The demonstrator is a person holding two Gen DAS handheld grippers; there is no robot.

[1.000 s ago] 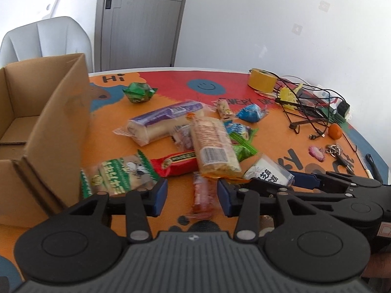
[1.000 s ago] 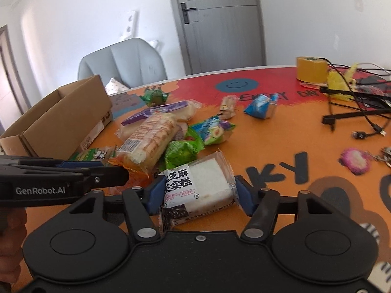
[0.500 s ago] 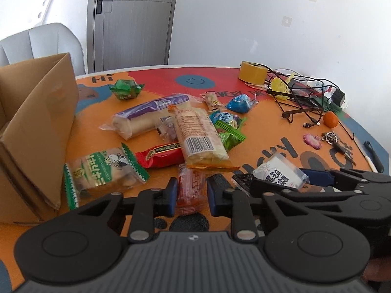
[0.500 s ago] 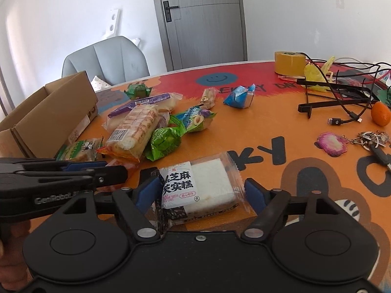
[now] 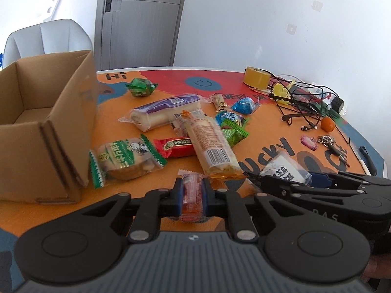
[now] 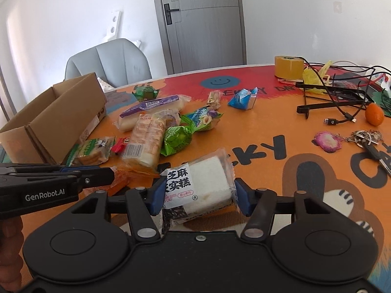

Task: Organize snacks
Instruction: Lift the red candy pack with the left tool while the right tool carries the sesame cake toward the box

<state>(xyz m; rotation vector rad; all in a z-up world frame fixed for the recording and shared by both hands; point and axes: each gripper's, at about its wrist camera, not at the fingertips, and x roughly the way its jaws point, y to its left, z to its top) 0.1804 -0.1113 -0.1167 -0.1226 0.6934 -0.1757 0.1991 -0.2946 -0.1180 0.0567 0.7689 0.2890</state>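
My left gripper (image 5: 192,195) is shut on a small orange-red snack packet (image 5: 192,196) and holds it just above the table. My right gripper (image 6: 198,195) is shut on a white sesame cake packet (image 6: 200,185), tilted up off the table; it also shows in the left wrist view (image 5: 284,169). An open cardboard box (image 5: 44,122) stands at the left, seen too in the right wrist view (image 6: 56,117). Several snack packets (image 5: 207,144) lie in a pile in the middle of the table.
A yellow tape roll (image 5: 256,80), tangled black cables (image 5: 300,105), an orange fruit (image 5: 328,124) and keys (image 5: 330,142) lie at the right. A grey chair (image 6: 110,61) stands behind the round orange table (image 6: 268,127). A door is behind.
My left gripper closed on the orange-red packet and lifted it. My right gripper closed on the sesame cake packet and tipped it up.
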